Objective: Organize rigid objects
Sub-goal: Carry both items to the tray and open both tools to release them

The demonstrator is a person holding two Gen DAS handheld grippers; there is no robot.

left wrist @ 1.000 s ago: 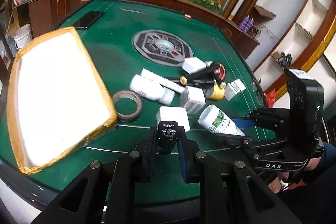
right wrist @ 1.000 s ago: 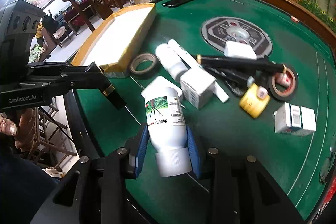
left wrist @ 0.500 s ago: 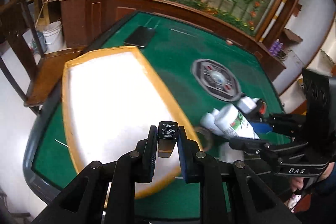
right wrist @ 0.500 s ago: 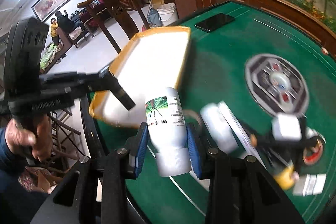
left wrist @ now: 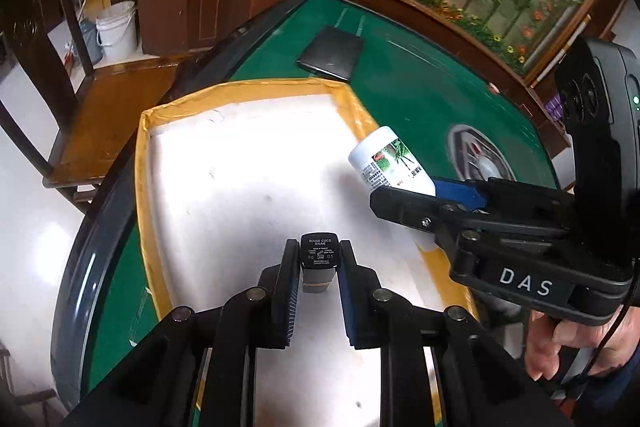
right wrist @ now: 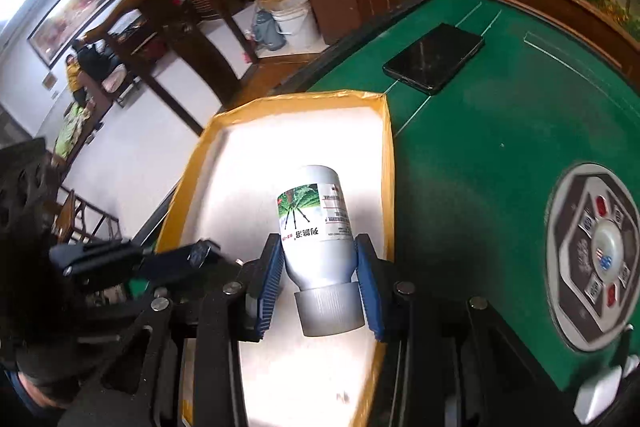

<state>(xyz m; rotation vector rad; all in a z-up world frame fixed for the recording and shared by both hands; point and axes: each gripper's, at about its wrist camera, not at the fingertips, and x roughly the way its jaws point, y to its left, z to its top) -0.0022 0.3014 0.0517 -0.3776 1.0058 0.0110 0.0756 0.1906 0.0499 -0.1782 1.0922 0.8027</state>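
My left gripper (left wrist: 319, 261) is shut on a small black lipstick case (left wrist: 319, 259) and holds it above the white tray with yellow taped rim (left wrist: 244, 87). My right gripper (right wrist: 318, 267) is shut on a white bottle with a green plant label (right wrist: 314, 227), cap towards the camera, also above the tray (right wrist: 390, 147) near its right side. In the left wrist view the bottle (left wrist: 390, 163) and right gripper (left wrist: 436, 195) show at the right, over the tray's right rim. The left gripper (right wrist: 192, 255) shows at the left of the right wrist view.
A black phone (left wrist: 331, 53) lies on the green felt table (right wrist: 500, 127) beyond the tray. A round grey control panel (right wrist: 600, 255) sits in the table's middle. White items (right wrist: 600, 391) lie at the lower right. A wooden chair (left wrist: 52, 75) and white bucket (left wrist: 118, 31) stand past the table edge.
Both grippers have swung left from the pile of objects to above the tray, each still holding its object. The pile has left both views.
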